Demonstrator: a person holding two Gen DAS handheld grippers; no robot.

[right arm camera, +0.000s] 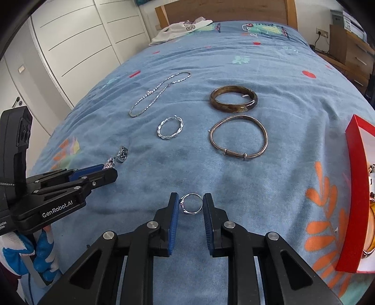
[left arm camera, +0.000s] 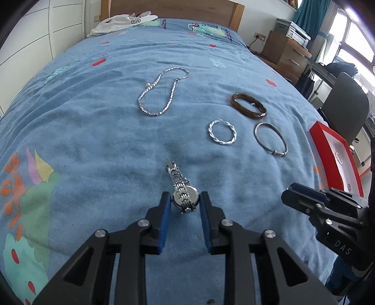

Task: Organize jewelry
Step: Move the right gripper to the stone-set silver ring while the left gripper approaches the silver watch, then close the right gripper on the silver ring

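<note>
My left gripper is shut on a silver watch; its band trails forward on the blue bedspread. My right gripper is shut on a small silver ring just above the bed. On the bed lie a silver chain necklace, a brown bangle, a twisted silver hoop and a thin metal bangle. A red jewelry box sits at the right edge of the bed.
The bed fills the view, with a wooden headboard and a white garment at the far end. A white wardrobe stands left; a dresser and a chair stand right.
</note>
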